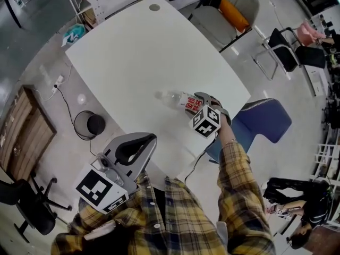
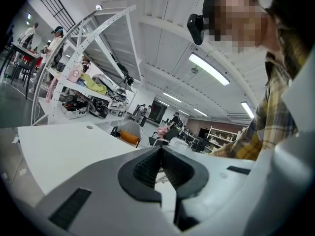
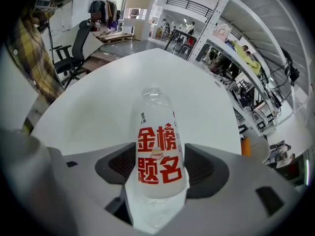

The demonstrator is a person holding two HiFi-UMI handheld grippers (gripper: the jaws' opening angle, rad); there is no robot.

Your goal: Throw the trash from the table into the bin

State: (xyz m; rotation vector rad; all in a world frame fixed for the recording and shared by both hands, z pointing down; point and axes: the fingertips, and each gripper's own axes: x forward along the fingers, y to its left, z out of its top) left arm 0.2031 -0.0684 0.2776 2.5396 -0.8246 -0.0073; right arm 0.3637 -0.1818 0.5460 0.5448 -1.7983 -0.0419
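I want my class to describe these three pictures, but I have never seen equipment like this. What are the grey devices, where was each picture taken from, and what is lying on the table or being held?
There is no robot here. A person in a checked shirt holds a hand-operated gripper in each hand. The head view comes from a camera on the person's head, looking down. The other two views come from cameras riding on the grippers, looking along their jaws. On the white table lies one plastic bottle with red lettering. The right gripper has its jaws wide apart on either side of the bottle, which rests on the table, not lifted. The left gripper is shut and empty. A dark bin stands on the floor beside the table.
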